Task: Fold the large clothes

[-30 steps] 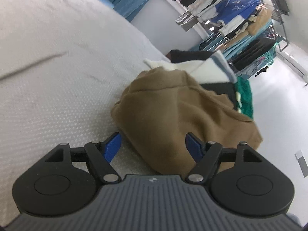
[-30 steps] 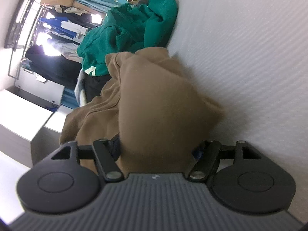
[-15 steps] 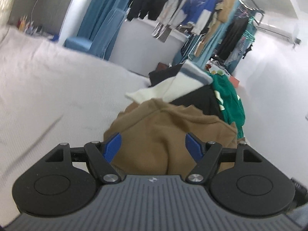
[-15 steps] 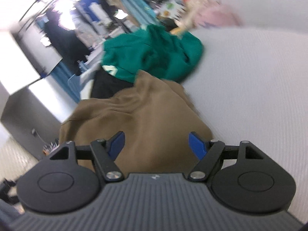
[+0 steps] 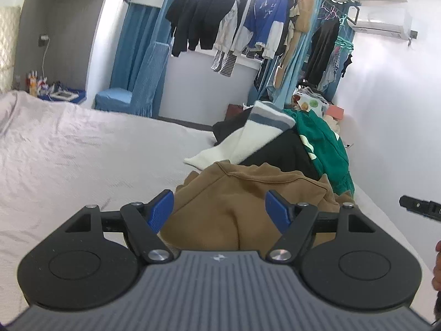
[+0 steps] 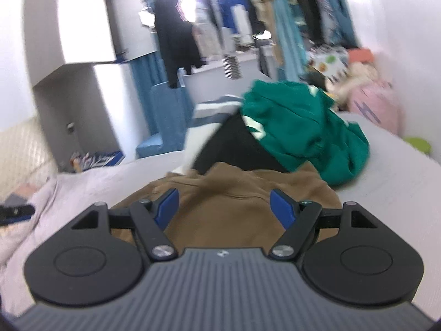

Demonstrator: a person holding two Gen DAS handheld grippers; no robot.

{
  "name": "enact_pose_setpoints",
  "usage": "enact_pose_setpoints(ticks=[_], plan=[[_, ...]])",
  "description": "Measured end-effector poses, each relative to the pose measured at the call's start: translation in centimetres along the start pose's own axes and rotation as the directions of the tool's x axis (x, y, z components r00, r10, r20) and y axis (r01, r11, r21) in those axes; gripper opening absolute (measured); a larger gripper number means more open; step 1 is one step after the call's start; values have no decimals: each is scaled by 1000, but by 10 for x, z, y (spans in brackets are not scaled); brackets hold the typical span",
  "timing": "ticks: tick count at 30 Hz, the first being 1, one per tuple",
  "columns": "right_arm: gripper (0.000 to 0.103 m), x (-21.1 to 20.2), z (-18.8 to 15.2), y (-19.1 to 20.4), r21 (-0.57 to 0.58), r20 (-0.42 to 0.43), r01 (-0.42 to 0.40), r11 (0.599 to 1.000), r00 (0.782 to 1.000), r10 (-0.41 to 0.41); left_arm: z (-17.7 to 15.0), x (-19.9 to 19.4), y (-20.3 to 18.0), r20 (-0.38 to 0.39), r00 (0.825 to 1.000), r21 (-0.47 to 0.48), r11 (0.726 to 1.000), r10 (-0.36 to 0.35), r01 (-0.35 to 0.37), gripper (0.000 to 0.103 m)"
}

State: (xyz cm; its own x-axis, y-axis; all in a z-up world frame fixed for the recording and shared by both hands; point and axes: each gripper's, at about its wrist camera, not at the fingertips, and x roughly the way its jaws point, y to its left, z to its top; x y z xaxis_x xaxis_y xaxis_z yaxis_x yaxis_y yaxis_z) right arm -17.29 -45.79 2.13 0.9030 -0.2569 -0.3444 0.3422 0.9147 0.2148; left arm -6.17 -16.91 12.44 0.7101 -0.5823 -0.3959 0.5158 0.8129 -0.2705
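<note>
Both tools, left (image 5: pixel 219 207) and right (image 6: pixel 224 207), have risen and levelled, jaws spread and gripping nothing, over the brown hoodie (image 5: pixel 248 201) bunched on the bed's (image 5: pixel 82 149) right; grabbing blindly I'd likely snag several layers.

No legible text, white marks on the green garment (image 5: pixel 328 149) unreadable

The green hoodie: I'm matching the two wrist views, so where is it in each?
Left wrist: green hoodie right of centre, at the pile's far right.
Right wrist: green hoodie upper centre-right, behind the brown top.
Shared landmark: the brown top, nearest the fingers in both views.
</note>
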Motion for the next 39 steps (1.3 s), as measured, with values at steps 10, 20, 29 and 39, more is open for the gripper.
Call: enact_pose_setpoints(ticks=[10,20,29,39], plan=[[75,-28,-8,58,-101,-42,-8,995,999,4,-26,-44,-6,26,998,47,997,60,-61,78],[75,-42,-28,76,-147,-42,27,989,999,-34,-46,-58,-9,24,998,32,998,62,-63,78],[75,-42,-39,64,-113,-71,47,992,996,-55,-49,-61,-21,28,997,58,995,74,-75,78],[75,-47,-43,62,-112,-63,70,991,995,-77,-45,-55,-25,14,997,78,994,74,-75,78]])
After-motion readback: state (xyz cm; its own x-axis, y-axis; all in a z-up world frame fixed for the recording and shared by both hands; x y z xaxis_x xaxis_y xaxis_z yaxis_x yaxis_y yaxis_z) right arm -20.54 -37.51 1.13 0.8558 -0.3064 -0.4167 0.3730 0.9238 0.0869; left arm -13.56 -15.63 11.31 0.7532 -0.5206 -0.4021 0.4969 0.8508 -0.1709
